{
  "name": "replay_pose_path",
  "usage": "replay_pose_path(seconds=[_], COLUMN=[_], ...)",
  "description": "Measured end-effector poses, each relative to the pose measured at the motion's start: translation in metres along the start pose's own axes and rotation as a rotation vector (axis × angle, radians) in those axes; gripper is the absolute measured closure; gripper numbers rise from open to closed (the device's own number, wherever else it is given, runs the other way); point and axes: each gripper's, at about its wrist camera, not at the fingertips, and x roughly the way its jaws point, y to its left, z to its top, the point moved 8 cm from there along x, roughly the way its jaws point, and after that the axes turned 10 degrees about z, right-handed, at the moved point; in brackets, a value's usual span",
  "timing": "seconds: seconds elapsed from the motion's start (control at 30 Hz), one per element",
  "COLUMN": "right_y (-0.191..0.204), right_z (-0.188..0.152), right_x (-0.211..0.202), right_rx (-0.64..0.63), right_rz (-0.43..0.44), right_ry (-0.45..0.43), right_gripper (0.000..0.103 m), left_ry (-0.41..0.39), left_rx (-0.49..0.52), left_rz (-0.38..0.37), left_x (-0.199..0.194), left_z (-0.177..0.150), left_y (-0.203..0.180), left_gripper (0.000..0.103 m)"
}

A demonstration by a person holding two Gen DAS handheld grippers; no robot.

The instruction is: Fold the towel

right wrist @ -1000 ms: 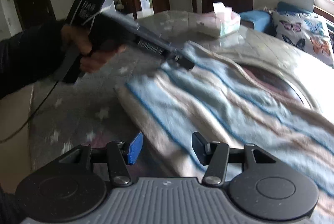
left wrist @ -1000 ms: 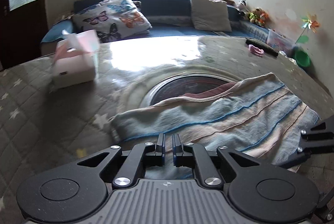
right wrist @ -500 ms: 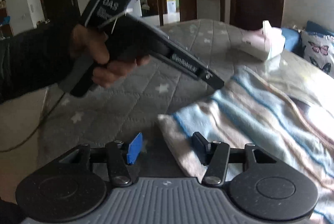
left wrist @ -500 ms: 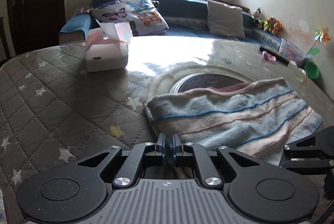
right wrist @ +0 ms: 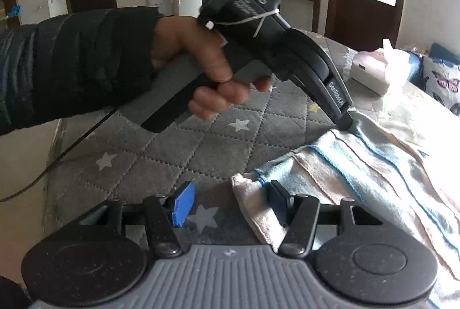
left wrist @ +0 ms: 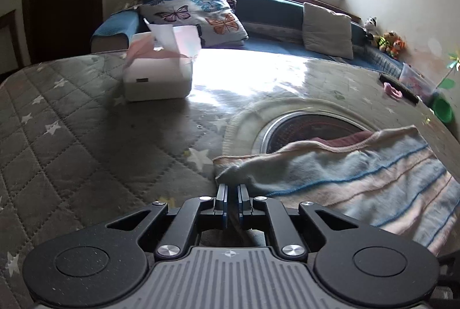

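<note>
While pinching the striped towel's (left wrist: 359,182) corner, left tool (left wrist: 232,195) on quilted cover (left wrist: 86,142); right tool (right wrist: 230,202) agape.

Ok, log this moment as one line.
left gripper: shut on towel corner | right gripper: open at near corner | fold: not done

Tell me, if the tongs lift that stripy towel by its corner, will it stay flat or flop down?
Probably flop. The towel already sags and wrinkles where the left tongs pinch its corner, so it looks soft, not stiff. Its fuzzy pile likely grips rather than slips. Lifted by one corner only, the rest would probably drag on the quilted cover.
</note>
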Motion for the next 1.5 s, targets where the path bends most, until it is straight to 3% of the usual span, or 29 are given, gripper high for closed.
replay_pose_path(seconds=[0.17,0.3,0.4,0.53,0.67,0.97,1.2,1.3,1.5], right_y=[-0.008,-0.005,0.001,-0.004,-0.02,-0.102,-0.157,-0.17,-0.195], right_z=[0.012,0.008,0.005,0.007,0.0,-0.065,-0.138,-0.163,-0.159], right_x=[-0.012,0.002,0.005,-0.012,-0.042,-0.135,-0.201,-0.216,-0.221], right_rx=[0.032,0.024,-0.016,0.024,0.092,0.349,0.57,0.633,0.646], right_rz=[-0.013,0.009,-0.002,0.009,-0.031,-0.33,-0.54,-0.589,-0.614], right_ry=[-0.064,-0.025,-0.017,-0.042,-0.072,-0.128,-0.155,-0.137,-0.16], right_gripper=[0.046,0.043,0.04,0.041,0.041,0.044,0.064,0.075,0.075], left_ry=[-0.037,-0.055,-0.027,0.0,-0.012,-0.064,-0.073,-0.061,-0.042], left_rx=[0.009,0.032,0.06,0.048,0.034,0.056,0.113,0.149,0.165], left_rz=[-0.017,-0.063,-0.039,-0.023,-0.016,-0.051,-0.099,-0.095,-0.086], left_x=[-0.019,-0.029,-0.016,-0.004,-0.013,-0.047,-0.061,-0.06,-0.057], left_z=[0.002,0.003,-0.001,-0.007,-0.008,-0.014,-0.026,-0.034,-0.042], left_y=[-0.002,-0.018,-0.024,-0.019,-0.018,-0.037,-0.065,-0.073,-0.077], left_gripper=[0.094,0.094,0.094,0.094,0.094,0.094,0.094,0.094,0.094])
